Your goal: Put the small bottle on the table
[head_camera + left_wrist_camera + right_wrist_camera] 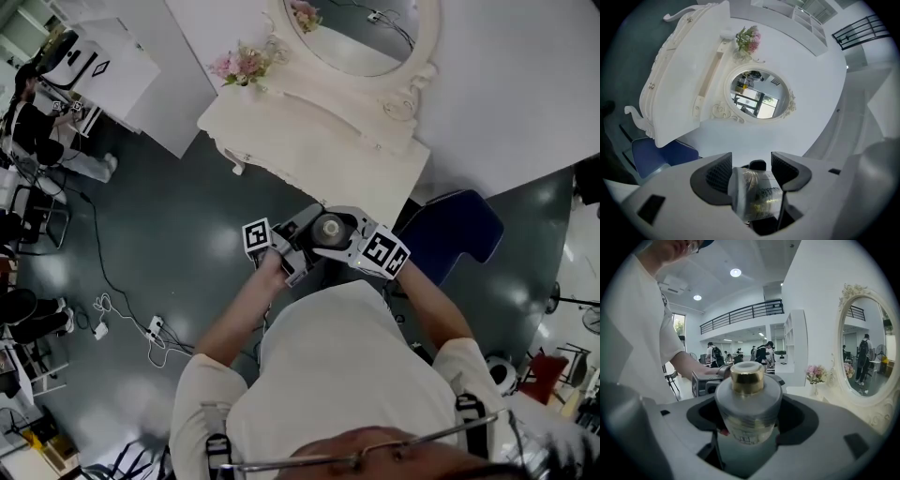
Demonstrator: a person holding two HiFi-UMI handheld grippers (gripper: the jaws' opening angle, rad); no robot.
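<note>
The small frosted bottle with a gold cap is held in the air in front of the person's chest, between the two grippers. In the right gripper view the bottle stands upright between the jaws of my right gripper, cap pointing away. In the left gripper view the bottle lies deep between the dark pads of my left gripper. Both grippers meet at the bottle and appear shut on it. The white dressing table lies just ahead, its top bare.
An oval mirror stands at the back of the table, with a vase of pink flowers at its left end. A blue chair sits to the right. Cables lie on the dark floor at left.
</note>
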